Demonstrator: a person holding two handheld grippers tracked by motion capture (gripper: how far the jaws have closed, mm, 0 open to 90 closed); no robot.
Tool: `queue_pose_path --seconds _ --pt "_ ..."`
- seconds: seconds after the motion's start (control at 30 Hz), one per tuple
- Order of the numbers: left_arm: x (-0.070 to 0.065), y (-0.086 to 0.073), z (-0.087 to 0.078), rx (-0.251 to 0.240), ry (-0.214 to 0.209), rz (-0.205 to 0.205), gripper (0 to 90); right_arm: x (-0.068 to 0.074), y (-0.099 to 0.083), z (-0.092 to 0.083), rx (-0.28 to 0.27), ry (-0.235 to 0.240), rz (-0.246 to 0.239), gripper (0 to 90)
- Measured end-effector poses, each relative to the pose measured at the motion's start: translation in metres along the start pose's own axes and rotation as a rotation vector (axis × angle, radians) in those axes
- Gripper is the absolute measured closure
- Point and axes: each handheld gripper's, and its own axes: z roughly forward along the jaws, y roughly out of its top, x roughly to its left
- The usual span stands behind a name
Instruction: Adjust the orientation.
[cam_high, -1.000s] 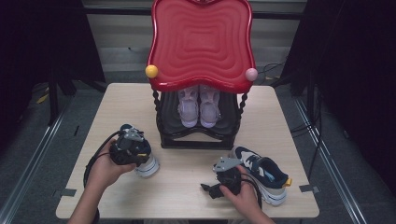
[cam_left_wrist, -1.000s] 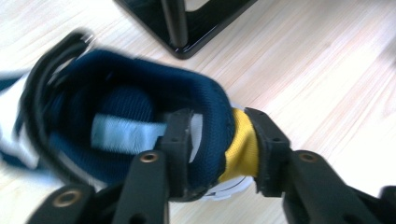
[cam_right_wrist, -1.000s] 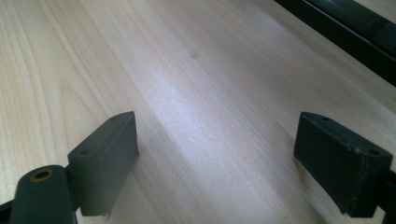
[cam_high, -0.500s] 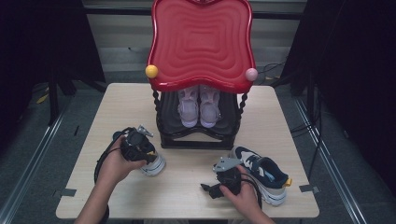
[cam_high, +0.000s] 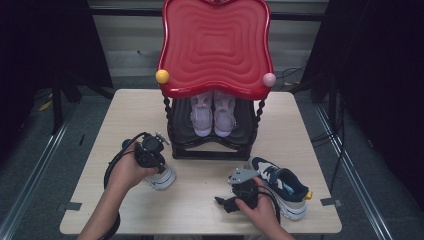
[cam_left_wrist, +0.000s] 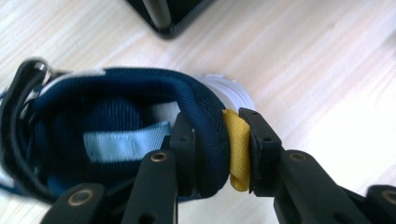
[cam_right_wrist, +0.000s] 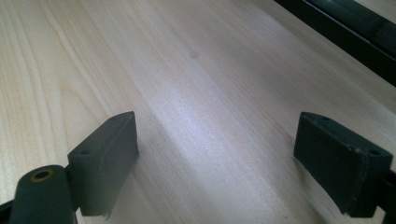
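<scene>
With its jaws just closing on the heel collar and yellow tab, the left gripper (cam_left_wrist: 217, 154) has the navy shoe (cam_left_wrist: 140, 135) on the table (cam_high: 200, 205), left of the black rack (cam_high: 212, 145). The right gripper (cam_right_wrist: 215, 158) waits near, jaws wide, beside the second shoe (cam_high: 282, 185). Next, I'd say: lift it toward the rack's shelf.

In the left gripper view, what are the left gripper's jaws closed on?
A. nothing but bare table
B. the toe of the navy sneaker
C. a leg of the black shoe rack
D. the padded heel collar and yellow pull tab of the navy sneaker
D: the left gripper clamps the navy sneaker at its padded heel collar, one jaw inside the shoe and the other pressing on the yellow pull tab outside.
</scene>
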Motion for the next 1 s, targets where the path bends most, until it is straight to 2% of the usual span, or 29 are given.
queue_pose_path --seconds 0.07,0.23,0.27,0.33,0.37,0.43,0.6,0.7,0.77,1.0 --pt "-0.003 -0.003 -0.002 0.015 -0.023 -0.001 69.7 0.0 0.0 0.0 0.001 -0.001 0.0 13.1" --pt "-0.007 -0.005 -0.003 0.051 -0.044 0.025 70.0 0.0 0.0 0.0 0.0 -0.002 -0.003 13.1" --pt "-0.006 -0.005 -0.004 0.074 -0.053 0.042 69.9 0.0 0.0 0.0 0.0 -0.001 -0.001 13.1" --pt "-0.005 -0.003 -0.003 0.093 -0.059 0.049 68.5 0.0 0.0 0.0 -0.001 -0.001 -0.002 13.1" --pt "-0.005 -0.002 -0.002 0.091 -0.063 0.036 66.7 0.0 0.0 0.0 0.0 -0.002 -0.002 13.1" --pt "-0.004 -0.001 -0.001 0.114 -0.072 0.038 63.9 0.0 0.0 0.0 0.0 -0.001 -0.002 13.1" --pt "0.0 0.002 0.003 0.132 -0.087 0.025 57.5 0.0 0.0 0.0 -0.001 -0.002 -0.004 13.0" --pt "0.0 0.004 0.004 0.144 -0.095 0.029 56.7 0.0 0.0 0.0 -0.001 0.0 -0.005 13.0" --pt "-0.001 0.008 0.006 0.177 -0.087 0.041 56.7 0.0 0.0 0.001 -0.003 0.001 -0.005 12.9" --pt "0.001 0.012 0.018 0.227 -0.127 0.039 60.6 0.0 0.0 0.001 -0.003 0.001 -0.005 12.9"
